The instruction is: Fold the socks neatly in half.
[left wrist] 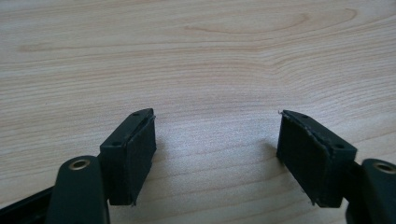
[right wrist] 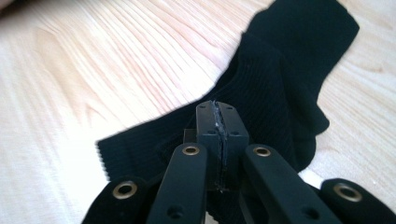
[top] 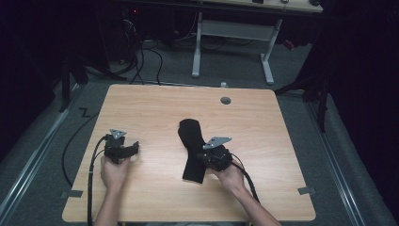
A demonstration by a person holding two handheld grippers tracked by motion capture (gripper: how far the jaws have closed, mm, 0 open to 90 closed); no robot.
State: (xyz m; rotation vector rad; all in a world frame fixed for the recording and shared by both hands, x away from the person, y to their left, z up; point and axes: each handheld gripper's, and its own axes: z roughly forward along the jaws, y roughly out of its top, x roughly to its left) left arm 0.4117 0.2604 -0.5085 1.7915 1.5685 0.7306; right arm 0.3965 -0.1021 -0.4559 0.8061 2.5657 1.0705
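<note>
A black ribbed sock lies flat on the wooden table, near its middle, bent at the heel. My right gripper rests over the sock's lower half. In the right gripper view its pads are pressed together just above the sock, with no fabric showing between them. My left gripper sits at the left of the table, well apart from the sock. Its jaws stand wide open over bare wood with nothing between them.
A round grey grommet sits near the table's far edge. Beyond the table stand a white desk frame and floor cables. Grey tape marks lie at the near corners.
</note>
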